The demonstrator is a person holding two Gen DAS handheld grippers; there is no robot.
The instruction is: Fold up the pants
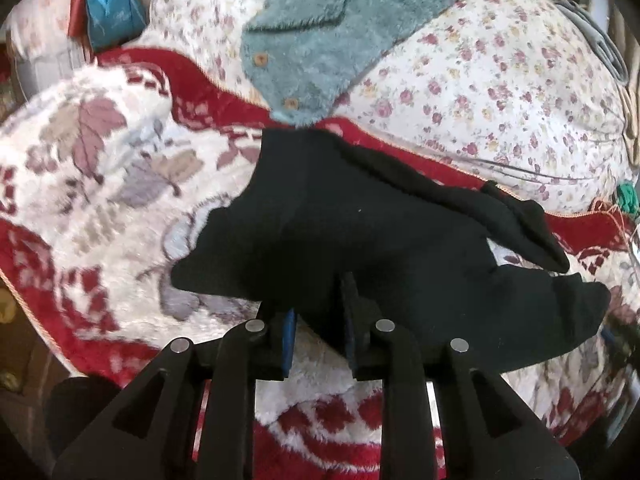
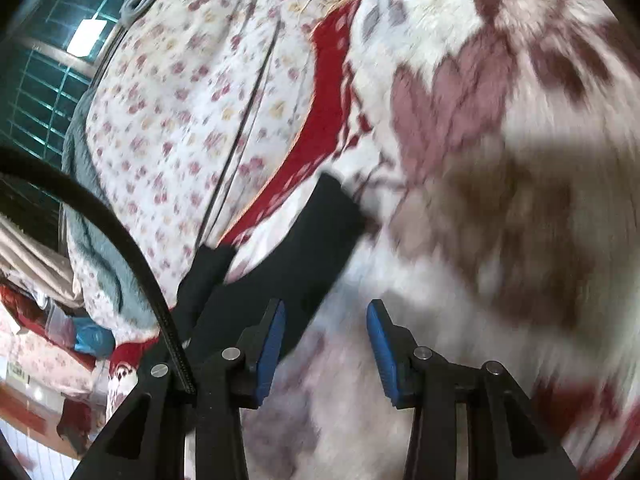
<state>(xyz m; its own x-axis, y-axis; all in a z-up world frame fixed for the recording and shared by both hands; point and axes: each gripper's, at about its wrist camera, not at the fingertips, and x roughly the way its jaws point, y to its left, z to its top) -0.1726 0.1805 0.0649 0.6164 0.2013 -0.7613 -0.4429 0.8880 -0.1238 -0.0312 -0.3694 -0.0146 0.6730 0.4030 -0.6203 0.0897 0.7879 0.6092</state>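
The black pants (image 1: 360, 232) lie crumpled on a red and white fleece blanket (image 1: 100, 180). In the left wrist view their near edge hangs down between the fingers of my left gripper (image 1: 316, 308). The jaws stand a little apart; cloth rests against the right pad (image 1: 350, 320), while blanket shows beside the left pad (image 1: 289, 336). In the blurred right wrist view one end of the pants (image 2: 320, 240) lies left of centre. My right gripper (image 2: 326, 308) is open just beside that end, over the blanket (image 2: 480, 200), with nothing between its blue pads.
A teal fluffy garment (image 1: 312, 40) with wooden buttons lies beyond the pants on a floral sheet (image 1: 480, 80). A blue packet (image 1: 112, 16) sits at the far left. A black cable (image 2: 120, 248) arcs across the left of the right wrist view.
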